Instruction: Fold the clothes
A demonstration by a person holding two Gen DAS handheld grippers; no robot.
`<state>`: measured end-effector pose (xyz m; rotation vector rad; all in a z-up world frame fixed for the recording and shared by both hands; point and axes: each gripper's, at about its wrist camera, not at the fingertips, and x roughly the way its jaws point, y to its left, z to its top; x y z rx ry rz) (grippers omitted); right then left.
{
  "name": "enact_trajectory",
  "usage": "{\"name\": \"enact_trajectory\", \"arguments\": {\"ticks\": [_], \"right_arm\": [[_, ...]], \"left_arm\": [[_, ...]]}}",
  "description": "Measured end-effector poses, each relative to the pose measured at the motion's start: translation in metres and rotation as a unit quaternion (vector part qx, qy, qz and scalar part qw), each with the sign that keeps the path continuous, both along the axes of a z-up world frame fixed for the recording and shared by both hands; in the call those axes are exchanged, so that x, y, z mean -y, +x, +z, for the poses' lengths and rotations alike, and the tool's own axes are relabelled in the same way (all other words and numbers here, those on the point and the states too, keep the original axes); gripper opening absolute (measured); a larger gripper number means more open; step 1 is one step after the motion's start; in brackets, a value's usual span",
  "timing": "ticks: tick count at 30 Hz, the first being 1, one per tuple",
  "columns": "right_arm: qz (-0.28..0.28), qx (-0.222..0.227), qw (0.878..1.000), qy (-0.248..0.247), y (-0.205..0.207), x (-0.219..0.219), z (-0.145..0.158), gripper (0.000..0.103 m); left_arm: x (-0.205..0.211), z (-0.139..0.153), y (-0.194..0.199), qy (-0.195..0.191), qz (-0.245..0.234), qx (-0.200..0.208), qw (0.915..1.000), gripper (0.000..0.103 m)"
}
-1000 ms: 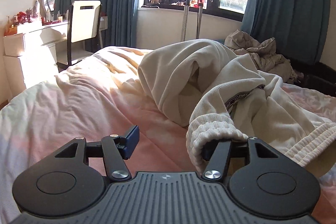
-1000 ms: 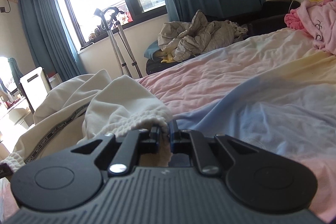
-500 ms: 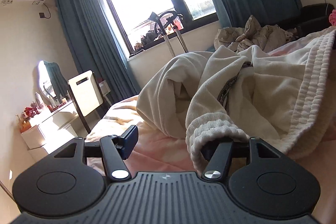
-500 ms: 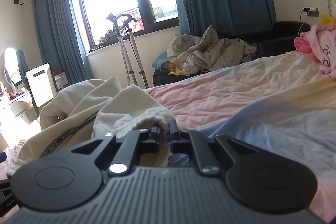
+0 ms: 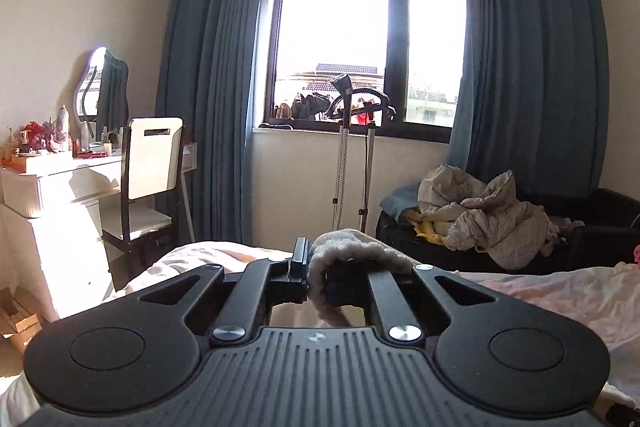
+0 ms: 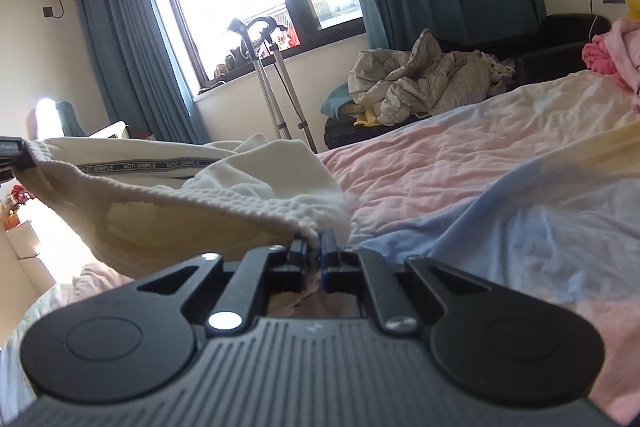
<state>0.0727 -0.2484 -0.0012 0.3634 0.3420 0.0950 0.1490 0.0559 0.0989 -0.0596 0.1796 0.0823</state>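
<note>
A cream sweatshirt (image 6: 168, 203) with a ribbed hem and a black "NOT-SIMPLE" tape hangs stretched above the bed. My right gripper (image 6: 316, 251) is shut on one end of the ribbed hem. My left gripper (image 5: 320, 263) is shut on the other end of the hem (image 5: 352, 251), which bunches over its right finger. The left gripper also shows at the far left edge of the right wrist view (image 6: 12, 151), holding the hem taut. Most of the sweatshirt is hidden below the left wrist view.
The bed (image 6: 480, 187) has a pink, blue and yellow sheet. A crumpled grey quilt (image 5: 488, 215) lies on a dark sofa. A garment steamer stand (image 5: 348, 147) is by the window. A chair (image 5: 152, 167) and white dresser (image 5: 48, 195) stand left. Pink clothes (image 6: 616, 47) lie far right.
Both grippers have lifted the sweatshirt off the bed. The left gripper closed on the hem and tilted up level. The hem is now stretched between the two grippers.
</note>
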Motion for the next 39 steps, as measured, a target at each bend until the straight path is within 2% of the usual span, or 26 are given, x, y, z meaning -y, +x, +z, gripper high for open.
{"name": "enact_trajectory", "arguments": {"ticks": [3,6,11,14,18,20,23,27,28,29,30,31,33,36,39], "right_arm": [[0.047,0.026,0.998,0.022,-0.014,-0.048,0.019,0.007],[0.122,0.04,0.991,0.047,-0.017,-0.104,0.024,0.008],[0.24,0.04,0.968,0.068,-0.009,-0.201,0.019,0.01],[0.307,0.033,0.948,0.071,0.001,-0.263,0.011,0.012],[0.363,-0.006,0.93,0.058,0.028,-0.331,-0.015,0.013],[0.378,-0.033,0.924,0.05,0.041,-0.354,-0.033,0.014],[0.391,-0.047,0.918,0.049,0.051,-0.365,-0.049,0.014],[0.402,-0.055,0.912,0.058,0.058,-0.363,-0.047,0.016],[0.407,-0.055,0.91,0.062,0.059,-0.36,-0.044,0.019],[0.412,-0.054,0.907,0.067,0.059,-0.357,-0.042,0.033],[0.418,-0.052,0.904,0.07,0.059,-0.355,-0.041,0.05],[0.422,-0.05,0.903,0.068,0.058,-0.353,-0.039,0.054],[0.418,-0.042,0.906,0.044,0.049,-0.348,-0.033,0.063],[0.397,-0.025,0.917,0.004,0.033,-0.333,-0.025,0.063],[0.376,-0.015,0.926,-0.026,0.019,-0.312,-0.017,0.063]], "left_arm": [[-0.036,0.037,0.011,-0.023,0.02,0.014,0.9994,0.01],[-0.081,0.057,0.025,-0.03,0.048,0.014,0.9983,0.01],[-0.157,0.055,0.047,-0.003,0.097,0.011,0.9952,0.01],[-0.212,0.036,0.073,0.012,0.141,-0.005,0.9899,0.01],[-0.273,-0.02,0.116,0.026,0.182,-0.077,0.98,0.01],[-0.292,-0.051,0.13,0.027,0.186,-0.111,0.9759,0.01],[-0.314,-0.086,0.141,0.016,0.187,-0.143,0.9718,0.01],[-0.327,-0.1,0.135,0.003,0.172,-0.14,0.9751,0.015],[-0.33,-0.098,0.13,-0.005,0.171,-0.135,0.9758,0.023],[-0.331,-0.096,0.126,-0.007,0.179,-0.137,0.9744,0.032],[-0.331,-0.093,0.12,-0.004,0.191,-0.143,0.9711,0.058],[-0.331,-0.089,0.113,0.002,0.197,-0.142,0.9701,0.074],[-0.329,-0.082,0.097,0.018,0.199,-0.135,0.9705,0.078],[-0.318,-0.07,0.068,0.053,0.204,-0.148,0.9664,0.079],[-0.304,-0.057,0.033,0.052,0.201,-0.143,0.9678,0.08]]}}
